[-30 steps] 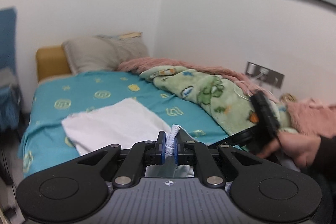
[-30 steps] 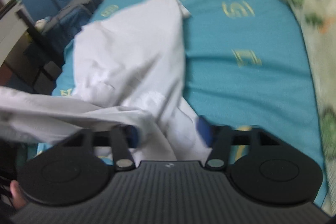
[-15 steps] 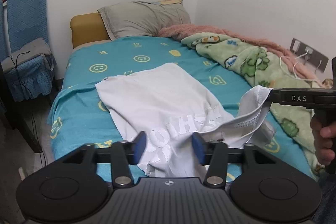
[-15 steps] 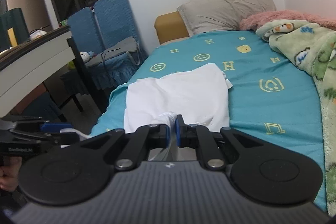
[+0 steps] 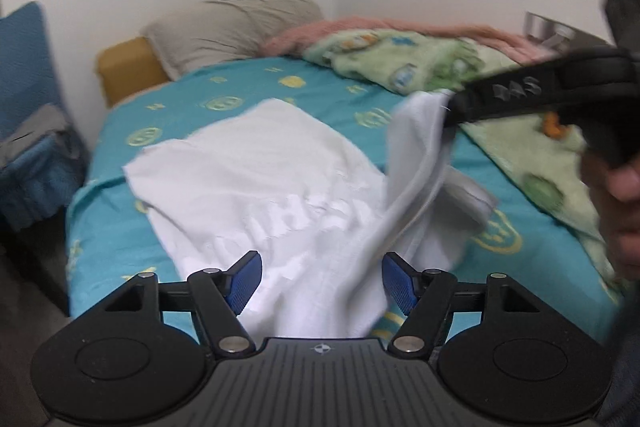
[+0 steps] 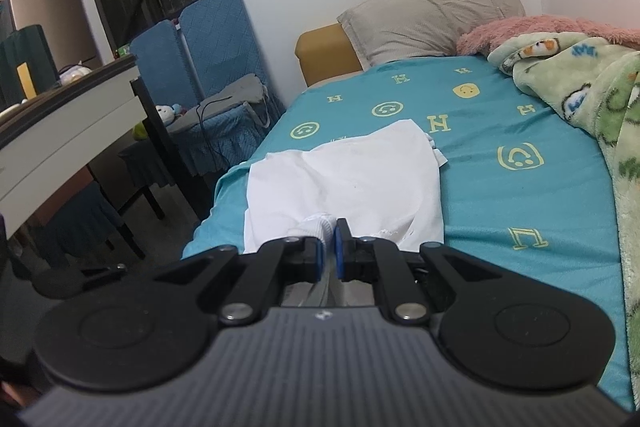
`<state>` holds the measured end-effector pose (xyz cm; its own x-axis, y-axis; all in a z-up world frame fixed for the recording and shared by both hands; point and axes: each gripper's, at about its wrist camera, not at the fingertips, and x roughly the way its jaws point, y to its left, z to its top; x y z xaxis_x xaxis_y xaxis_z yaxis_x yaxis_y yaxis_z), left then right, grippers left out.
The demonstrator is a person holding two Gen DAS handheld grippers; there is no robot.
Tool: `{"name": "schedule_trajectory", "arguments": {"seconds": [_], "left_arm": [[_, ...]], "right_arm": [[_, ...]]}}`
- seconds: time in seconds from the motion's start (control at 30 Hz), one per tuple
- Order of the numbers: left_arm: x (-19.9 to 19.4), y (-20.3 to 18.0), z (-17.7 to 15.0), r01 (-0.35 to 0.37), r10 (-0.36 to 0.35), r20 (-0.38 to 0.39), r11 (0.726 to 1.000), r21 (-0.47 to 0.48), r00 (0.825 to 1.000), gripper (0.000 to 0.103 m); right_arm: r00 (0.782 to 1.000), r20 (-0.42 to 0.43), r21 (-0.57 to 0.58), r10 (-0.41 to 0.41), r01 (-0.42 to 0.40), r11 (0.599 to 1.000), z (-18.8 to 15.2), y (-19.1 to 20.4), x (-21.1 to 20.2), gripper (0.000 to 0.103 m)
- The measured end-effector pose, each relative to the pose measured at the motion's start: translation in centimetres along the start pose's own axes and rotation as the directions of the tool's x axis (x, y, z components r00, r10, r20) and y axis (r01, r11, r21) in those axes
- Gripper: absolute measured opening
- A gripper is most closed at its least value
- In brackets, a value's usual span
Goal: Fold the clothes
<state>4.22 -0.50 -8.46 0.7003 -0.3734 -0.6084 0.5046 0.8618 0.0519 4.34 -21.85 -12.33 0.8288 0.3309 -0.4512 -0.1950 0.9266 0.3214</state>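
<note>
A white T-shirt (image 5: 256, 183) lies crumpled on the teal bed sheet (image 5: 120, 259), its raised white lettering facing up. My left gripper (image 5: 322, 281) hovers low over the shirt's near end with its jaws opening. Cloth shows between the blue pads (image 5: 244, 283), which do not press on it. In the left wrist view my right gripper (image 5: 452, 107) comes in from the right and holds a lifted edge of the shirt. In the right wrist view my right gripper (image 6: 328, 247) is shut on a ribbed hem of the T-shirt (image 6: 352, 179).
A grey pillow (image 6: 432, 19) lies at the head of the bed. A green cartoon blanket (image 6: 592, 95) and a pink one (image 6: 520, 31) run along the wall side. A desk (image 6: 60, 131) and blue chairs (image 6: 216, 47) stand left of the bed. A hand (image 5: 624, 195) grips the right tool.
My left gripper let go of the shirt edge, opened wide and dropped toward the shirt. My right gripper closed on the hem and lifted it off the bed.
</note>
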Motion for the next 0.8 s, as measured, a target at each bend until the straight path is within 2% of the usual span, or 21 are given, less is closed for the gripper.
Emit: {"name": "schedule_trajectory", "arguments": {"seconds": [0.07,0.13,0.17,0.23,0.37,0.47,0.6,0.63,0.67,0.73,0.8], "left_arm": [[-0.4,1.3,0.3,-0.009,0.013,0.036,0.995,-0.102,0.999,0.069],[-0.6,2.8,0.6,-0.005,0.016,0.051,0.978,-0.208,0.999,0.069],[-0.5,3.4,0.6,-0.004,0.016,0.046,0.969,-0.247,0.999,0.069],[0.1,3.8,0.4,-0.015,0.014,-0.007,0.964,-0.265,1.000,0.069],[0.9,1.8,-0.6,-0.151,0.142,-0.092,0.983,-0.101,0.986,0.070],[0.4,0.3,-1.4,-0.250,0.250,-0.096,0.968,0.012,0.963,0.071],[-1.6,0.2,-1.5,-0.268,0.262,-0.111,0.963,-0.040,0.959,0.074],[-2.1,0.4,-1.5,-0.265,0.257,-0.118,0.962,-0.062,0.959,0.074],[-2.6,0.7,-1.5,-0.260,0.247,-0.128,0.962,-0.088,0.960,0.075],[-3.2,1.1,-1.8,-0.265,0.246,-0.155,0.957,-0.118,0.957,0.078],[-3.3,1.4,-2.1,-0.259,0.231,-0.191,0.956,-0.135,0.954,0.079]], "right_arm": [[1.000,0.003,0.009,-0.007,0.007,1.000,-0.1,-0.2,0.0,0.009],[1.000,0.015,0.016,-0.011,0.011,1.000,-0.1,-0.3,-0.1,0.009],[1.000,0.026,0.020,-0.010,0.010,1.000,0.0,-0.3,-0.3,0.009],[0.999,0.051,0.029,-0.008,0.006,1.000,0.1,-0.4,-0.6,0.010],[0.994,0.110,0.035,-0.027,0.023,0.999,0.2,-0.4,-1.2,0.010],[0.987,0.142,0.041,-0.068,0.063,0.997,0.2,-0.5,-1.4,0.010],[0.978,0.127,0.061,-0.168,0.161,0.985,0.1,-1.3,-0.7,0.013],[0.973,0.115,0.070,-0.199,0.192,0.979,0.1,-1.7,-0.5,0.022],[0.968,0.104,0.077,-0.229,0.221,0.972,0.0,-2.0,-0.3,0.039],[0.954,0.109,0.089,-0.279,0.270,0.959,0.0,-2.5,-0.2,0.054],[0.944,0.127,0.095,-0.305,0.294,0.951,-0.1,-2.9,-0.4,0.054]]}}
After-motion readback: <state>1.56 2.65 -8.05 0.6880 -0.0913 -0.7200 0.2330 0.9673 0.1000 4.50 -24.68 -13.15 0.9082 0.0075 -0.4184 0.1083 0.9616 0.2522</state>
